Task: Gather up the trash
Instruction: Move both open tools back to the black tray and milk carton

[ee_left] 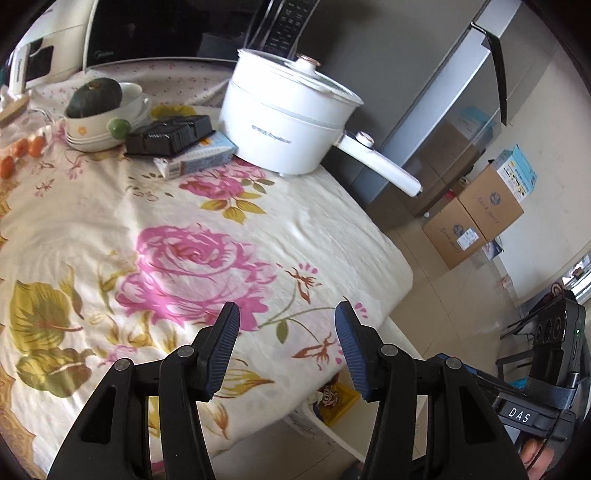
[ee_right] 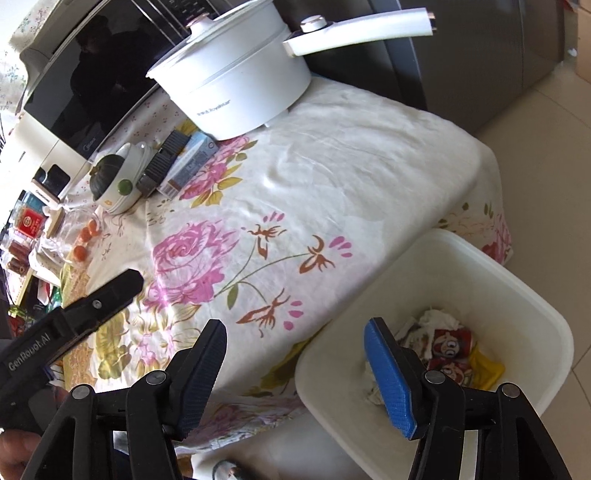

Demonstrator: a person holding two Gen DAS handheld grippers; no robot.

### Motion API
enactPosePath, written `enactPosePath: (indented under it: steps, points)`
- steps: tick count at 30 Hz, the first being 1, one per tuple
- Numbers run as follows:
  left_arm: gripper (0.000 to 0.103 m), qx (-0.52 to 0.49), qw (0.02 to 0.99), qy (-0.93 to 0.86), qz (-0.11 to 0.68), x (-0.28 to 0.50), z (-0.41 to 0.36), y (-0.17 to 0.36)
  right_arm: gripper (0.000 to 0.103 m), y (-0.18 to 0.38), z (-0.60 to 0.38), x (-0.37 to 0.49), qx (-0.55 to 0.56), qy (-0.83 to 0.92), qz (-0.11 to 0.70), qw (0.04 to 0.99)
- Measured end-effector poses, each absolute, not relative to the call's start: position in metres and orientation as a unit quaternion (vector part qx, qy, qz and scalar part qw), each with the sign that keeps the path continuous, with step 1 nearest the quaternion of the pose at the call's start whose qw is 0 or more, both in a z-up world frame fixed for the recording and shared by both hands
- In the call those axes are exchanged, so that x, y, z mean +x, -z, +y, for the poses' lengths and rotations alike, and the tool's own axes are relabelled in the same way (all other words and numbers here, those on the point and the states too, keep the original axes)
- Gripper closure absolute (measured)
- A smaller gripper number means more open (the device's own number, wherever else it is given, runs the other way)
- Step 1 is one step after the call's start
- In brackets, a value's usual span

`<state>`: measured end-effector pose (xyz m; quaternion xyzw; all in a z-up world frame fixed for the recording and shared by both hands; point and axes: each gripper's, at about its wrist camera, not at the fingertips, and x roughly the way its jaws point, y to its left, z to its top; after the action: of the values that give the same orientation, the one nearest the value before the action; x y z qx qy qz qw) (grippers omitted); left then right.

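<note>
My left gripper (ee_left: 288,317) hangs open over the flowered tablecloth (ee_left: 192,229) near the table's front corner, with nothing between its blue pads. My right gripper (ee_right: 295,328) is open too and holds nothing; it straddles the table's edge and the white trash bin (ee_right: 517,295) on the floor beside it. In the bin lie crumpled tissue (ee_right: 439,317), red cartoon-printed wrappers (ee_right: 447,345) and a yellow wrapper (ee_right: 487,365). In the left wrist view the yellow wrapper (ee_left: 336,402) shows below the table's edge. One black finger of the left gripper (ee_right: 110,291) reaches in at the right wrist view's left.
At the table's back stand a white electric pot (ee_left: 288,122) with a long handle, a microwave (ee_left: 147,33), stacked bowls holding a dark squash (ee_left: 96,98), and a black case on a blue box (ee_left: 195,155). Oranges (ee_left: 26,147) lie left. Cardboard boxes (ee_left: 476,218) and a fridge (ee_left: 461,110) stand right.
</note>
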<state>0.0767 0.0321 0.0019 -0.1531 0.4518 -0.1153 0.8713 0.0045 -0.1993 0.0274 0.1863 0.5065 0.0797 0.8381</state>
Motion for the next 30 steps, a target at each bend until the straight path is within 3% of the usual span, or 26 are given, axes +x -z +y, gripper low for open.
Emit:
enactPosePath:
  steps: [8, 12, 14, 20, 23, 26, 30]
  points:
    - [0.045, -0.172, 0.873, 0.048, 0.453, 0.107, 0.105, -0.018, 0.036, -0.006, -0.167, 0.024, 0.163, -0.101, 0.534, 0.823]
    - [0.034, -0.171, 0.886, 0.029, 0.430, 0.131, 0.134, -0.034, 0.036, 0.003, -0.143, 0.033, 0.121, -0.106, 0.548, 0.821]
    - [0.034, -0.180, 0.887, 0.022, 0.424, 0.146, 0.145, -0.036, 0.036, 0.003, -0.134, 0.039, 0.099, -0.114, 0.548, 0.823]
    - [0.032, -0.131, 0.916, 0.043, 0.377, 0.198, 0.140, -0.045, 0.036, 0.002, -0.122, 0.089, 0.092, -0.112, 0.540, 0.829]
    - [0.029, -0.102, 0.911, 0.048, 0.398, 0.228, 0.131, -0.026, 0.036, 0.013, -0.121, 0.122, 0.134, -0.115, 0.544, 0.821]
    - [0.029, -0.162, 0.883, 0.034, 0.438, 0.255, 0.149, 0.003, 0.036, 0.023, -0.111, 0.149, 0.150, -0.112, 0.552, 0.813]
    - [0.029, -0.325, 0.847, 0.029, 0.420, 0.269, 0.193, 0.028, 0.036, 0.032, -0.093, 0.171, 0.122, -0.114, 0.556, 0.814]
